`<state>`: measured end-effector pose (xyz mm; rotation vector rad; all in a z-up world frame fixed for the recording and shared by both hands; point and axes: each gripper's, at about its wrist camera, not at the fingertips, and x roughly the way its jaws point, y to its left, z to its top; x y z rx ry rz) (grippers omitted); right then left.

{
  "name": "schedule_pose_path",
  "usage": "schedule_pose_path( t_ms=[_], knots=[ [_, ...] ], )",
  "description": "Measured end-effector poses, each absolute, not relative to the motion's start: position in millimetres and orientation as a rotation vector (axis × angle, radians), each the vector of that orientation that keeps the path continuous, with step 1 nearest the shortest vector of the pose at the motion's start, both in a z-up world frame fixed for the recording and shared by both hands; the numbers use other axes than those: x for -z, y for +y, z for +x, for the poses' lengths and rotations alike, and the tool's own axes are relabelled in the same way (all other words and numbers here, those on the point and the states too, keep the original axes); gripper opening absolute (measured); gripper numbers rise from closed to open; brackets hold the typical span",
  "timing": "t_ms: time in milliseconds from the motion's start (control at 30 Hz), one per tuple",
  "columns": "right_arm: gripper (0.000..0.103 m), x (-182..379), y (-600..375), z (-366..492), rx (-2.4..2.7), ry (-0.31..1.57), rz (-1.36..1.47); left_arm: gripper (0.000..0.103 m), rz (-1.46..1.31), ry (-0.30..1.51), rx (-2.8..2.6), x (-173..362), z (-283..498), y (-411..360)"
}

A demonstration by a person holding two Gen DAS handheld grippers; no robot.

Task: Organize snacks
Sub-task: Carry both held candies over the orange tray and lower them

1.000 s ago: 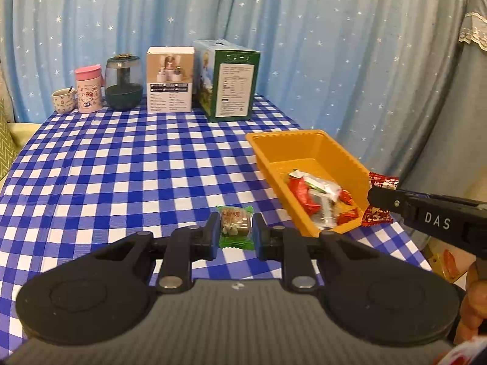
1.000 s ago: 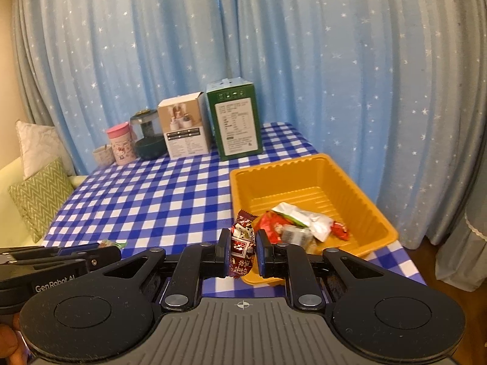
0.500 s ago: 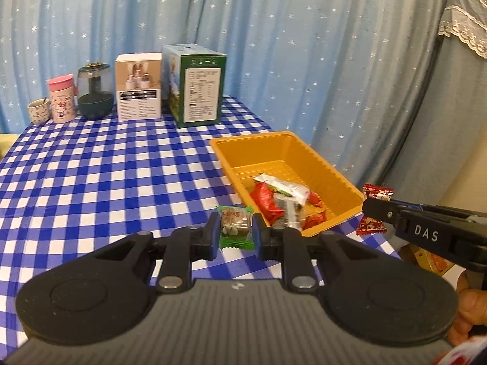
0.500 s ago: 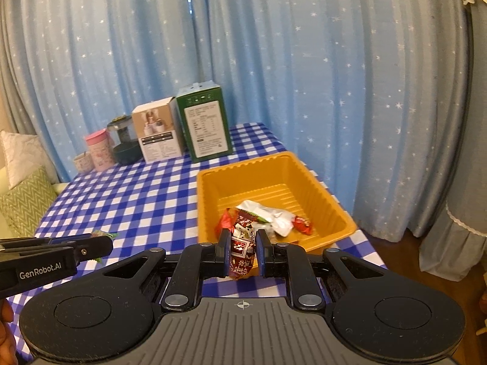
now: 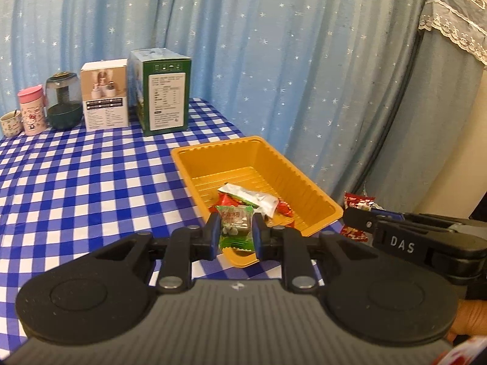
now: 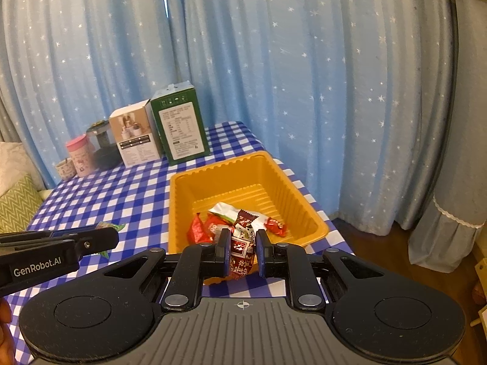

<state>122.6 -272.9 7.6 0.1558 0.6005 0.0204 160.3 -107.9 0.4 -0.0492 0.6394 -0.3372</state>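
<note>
My left gripper [image 5: 236, 231] is shut on a green-wrapped candy [image 5: 236, 226], held over the near end of the orange tray [image 5: 243, 158]. My right gripper [image 6: 242, 248] is shut on a red-and-brown wrapped candy [image 6: 243, 248], also at the tray's [image 6: 213, 179] near edge. Several wrapped snacks [image 5: 252, 199] lie in the near half of the tray. In the left wrist view the right gripper [image 5: 353, 219] comes in from the right with its red candy [image 5: 357, 202]. In the right wrist view the left gripper [image 6: 109, 237] enters from the left.
A blue checked cloth [image 5: 76, 182] covers the table. At its far edge stand a green box [image 5: 161, 91], a white box [image 5: 105, 94], a dark jar [image 5: 62, 100], a pink cup [image 5: 30, 109] and a small mug [image 5: 10, 123]. Starred curtains hang behind. A green cushion [image 6: 18, 203] lies at the left.
Both grippers have moved toward the orange tray with their candies still held. The tray now sits closer and more central in both views.
</note>
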Motion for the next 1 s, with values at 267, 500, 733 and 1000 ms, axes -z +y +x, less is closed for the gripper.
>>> schedule_pose_path(
  t_ms=[267,500,733,1000],
  knots=[
    [0.017,-7.1,-284.6,133.9,-0.009,0.604,0.16,0.019,-0.042,0.636,0.37,-1.6,176.0,-125.0],
    [0.017,-6.2,-293.1,150.2,-0.006,0.605,0.164,0.019,-0.036,0.632,0.385,-2.1,195.7,-137.0],
    [0.017,-2.4,-298.5,170.9,-0.021,0.61,0.152,0.019,-0.02,0.636,0.393,1.9,217.3,-146.7],
    [0.017,3.0,-301.4,203.0,-0.044,0.624,0.138,0.019,-0.014,0.649,0.383,11.7,247.7,-151.5]
  ],
)
